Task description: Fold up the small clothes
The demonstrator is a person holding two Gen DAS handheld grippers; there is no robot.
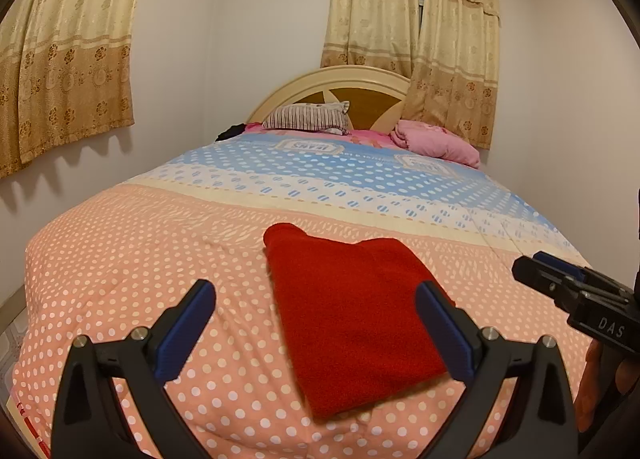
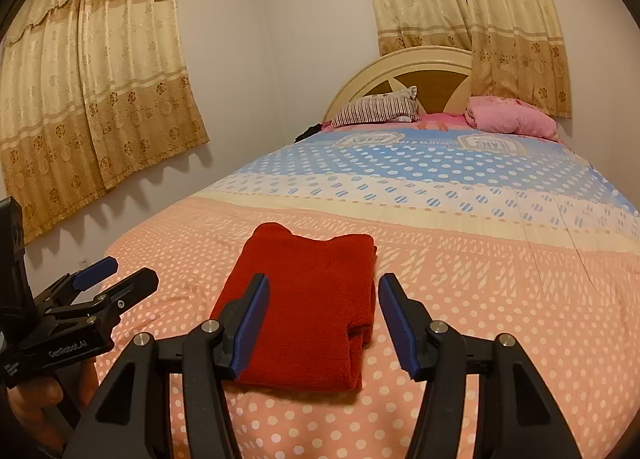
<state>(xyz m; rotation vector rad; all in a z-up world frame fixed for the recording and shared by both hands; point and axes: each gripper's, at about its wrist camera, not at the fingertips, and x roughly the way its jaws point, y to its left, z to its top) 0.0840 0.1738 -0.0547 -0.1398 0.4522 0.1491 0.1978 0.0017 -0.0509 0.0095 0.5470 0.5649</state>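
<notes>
A red cloth [image 1: 352, 319], folded into a thick rectangle, lies flat on the peach dotted bedspread [image 1: 140, 279]. My left gripper [image 1: 314, 289] hovers near the cloth's near left side, wide open, with nothing between its blue pads [image 1: 188, 323]. My right gripper [image 1: 534, 265] shows at the right edge of that view. In the right wrist view the red cloth [image 2: 312, 299] lies just beyond my right gripper [image 2: 324, 279], which is open with its pads [image 2: 252, 319] off the fabric. The left gripper [image 2: 124, 273] shows at the lower left there.
The bed runs back to a striped pillow [image 1: 306, 117], a pink pillow [image 1: 436, 141] and a cream headboard [image 1: 340, 77]. Beige curtains [image 1: 68, 59] hang on the left and back walls. A hand [image 2: 36, 399] holds the left gripper's handle.
</notes>
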